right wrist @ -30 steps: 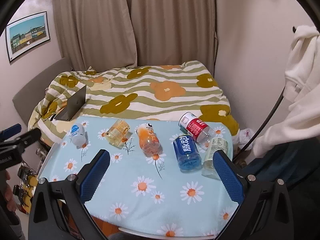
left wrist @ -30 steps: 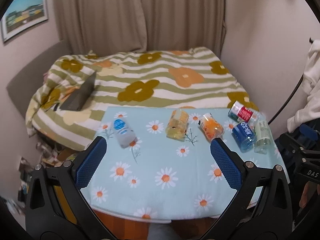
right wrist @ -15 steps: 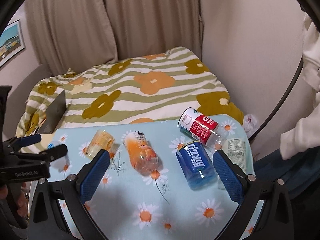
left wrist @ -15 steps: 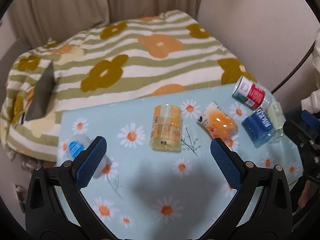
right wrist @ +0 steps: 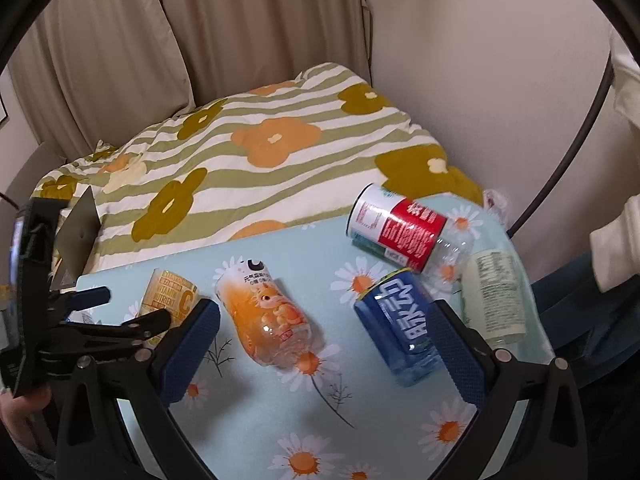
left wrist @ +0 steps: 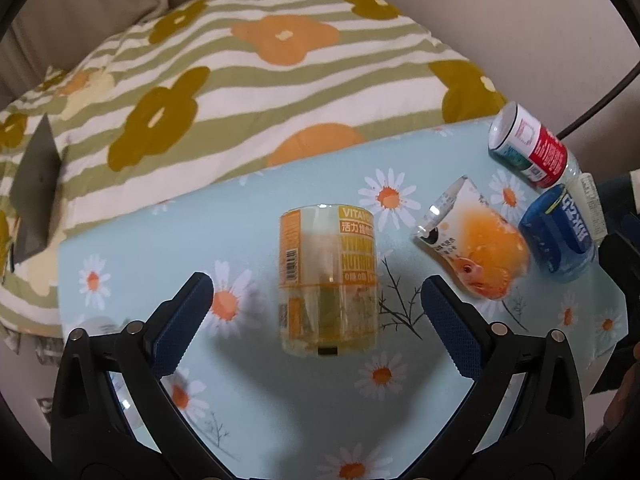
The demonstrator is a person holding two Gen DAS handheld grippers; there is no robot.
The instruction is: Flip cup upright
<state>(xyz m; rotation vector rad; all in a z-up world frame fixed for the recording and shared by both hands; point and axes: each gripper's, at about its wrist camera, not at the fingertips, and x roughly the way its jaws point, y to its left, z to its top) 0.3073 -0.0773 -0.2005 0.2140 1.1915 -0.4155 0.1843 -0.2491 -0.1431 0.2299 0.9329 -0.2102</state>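
Note:
Several cut-bottle cups lie on their sides on a daisy-print table (left wrist: 260, 408). A yellow cup (left wrist: 329, 280) lies between the fingers of my open left gripper (left wrist: 316, 308), which hovers over it without touching. The yellow cup also shows in the right wrist view (right wrist: 172, 300), partly hidden behind the left gripper (right wrist: 116, 308). An orange cup (right wrist: 268, 316) lies between the fingers of my open right gripper (right wrist: 324, 344), with a blue cup (right wrist: 404, 328) by the right finger.
A red-and-white cup (right wrist: 400, 230) and a pale green cup (right wrist: 494, 296) lie at the table's far right. A small blue-capped bottle (left wrist: 96, 326) lies at the left edge. A bed with a striped flower quilt (left wrist: 240, 72) and a laptop (left wrist: 34, 188) is behind.
Both grippers have moved forward and down toward the table. The left one now straddles the yellow cup; the right one now frames the orange cup. Both stay open.

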